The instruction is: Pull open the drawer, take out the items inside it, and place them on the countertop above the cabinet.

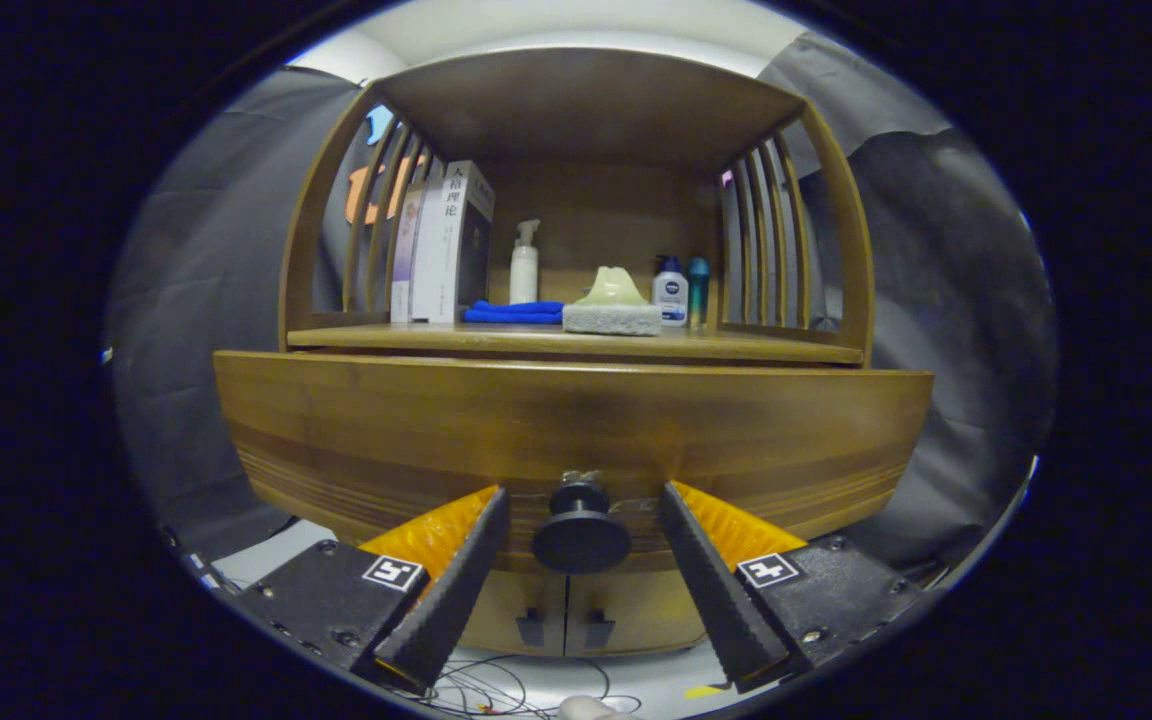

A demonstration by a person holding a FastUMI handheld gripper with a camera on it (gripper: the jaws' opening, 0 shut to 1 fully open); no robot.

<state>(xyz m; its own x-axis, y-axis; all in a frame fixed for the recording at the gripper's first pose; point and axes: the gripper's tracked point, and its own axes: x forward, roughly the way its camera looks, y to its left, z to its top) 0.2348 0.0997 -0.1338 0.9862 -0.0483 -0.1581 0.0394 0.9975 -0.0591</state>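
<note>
While the gripper stands wide open and holds nothing, the drawer knob sits between its fingers, touched by neither. Behind it the drawer front looks shut or nearly so; its contents are hidden. Farther, the countertop carries books, a cloth and bottles. I judge a close on the knob fits next.

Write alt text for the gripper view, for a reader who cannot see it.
The gripper is open with its fingers either side of the dark round knob on a wooden drawer front. Above, the countertop holds books, a blue cloth, a sponge and bottles.
</note>
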